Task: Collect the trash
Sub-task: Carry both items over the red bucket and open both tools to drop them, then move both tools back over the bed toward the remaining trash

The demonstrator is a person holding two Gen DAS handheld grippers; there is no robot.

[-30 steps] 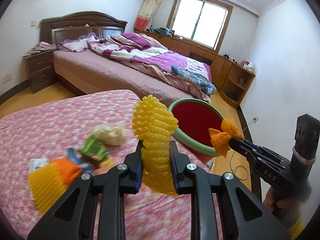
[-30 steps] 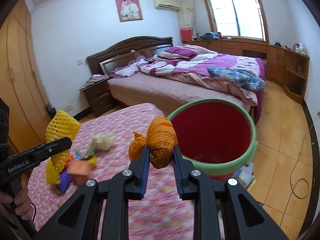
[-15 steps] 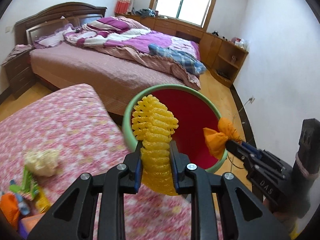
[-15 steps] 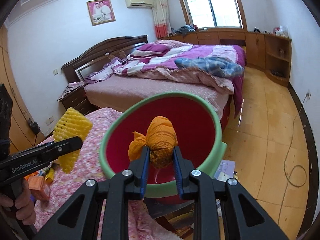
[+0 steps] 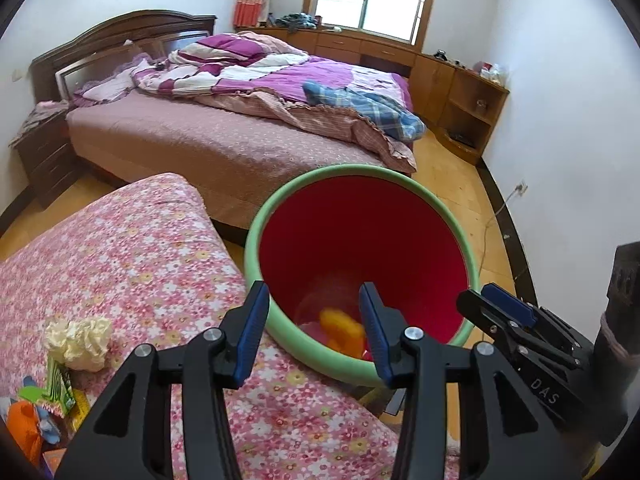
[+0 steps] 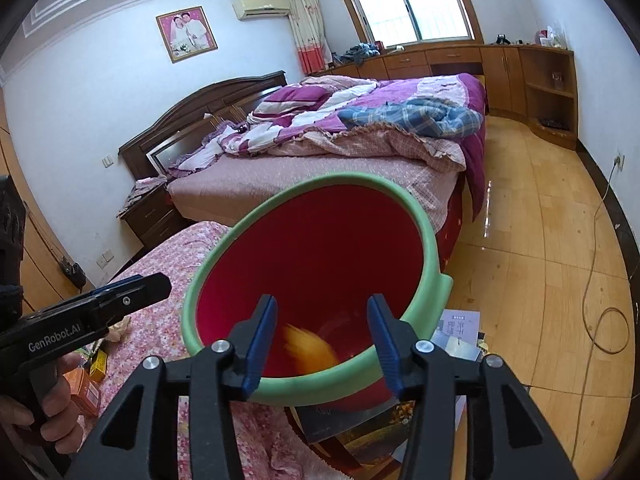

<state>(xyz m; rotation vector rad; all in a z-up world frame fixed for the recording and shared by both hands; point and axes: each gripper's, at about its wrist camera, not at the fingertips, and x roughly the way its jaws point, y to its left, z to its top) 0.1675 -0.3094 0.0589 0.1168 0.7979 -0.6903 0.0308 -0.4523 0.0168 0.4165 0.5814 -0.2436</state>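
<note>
Red bin with green rim (image 5: pixel 448 216) sits just beyond your fingers | your left gripper (image 5: pixel 312 330) jaws are opening, nothing between | your right gripper (image 6: pixel 322 346) jaws are opening, empty too | yellow-orange trash (image 5: pixel 344 330) lies blurred inside the bin, past both fingertips

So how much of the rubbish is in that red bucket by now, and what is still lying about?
Done: yellow-orange trash lies at the bottom of the red bucket, blurred in the right wrist view. In hand: nothing; the left gripper and right gripper hang over the bucket, jaws opening and empty. Left: a crumpled cream wad, a green wrapper and orange bits on the flowered cloth.
</note>
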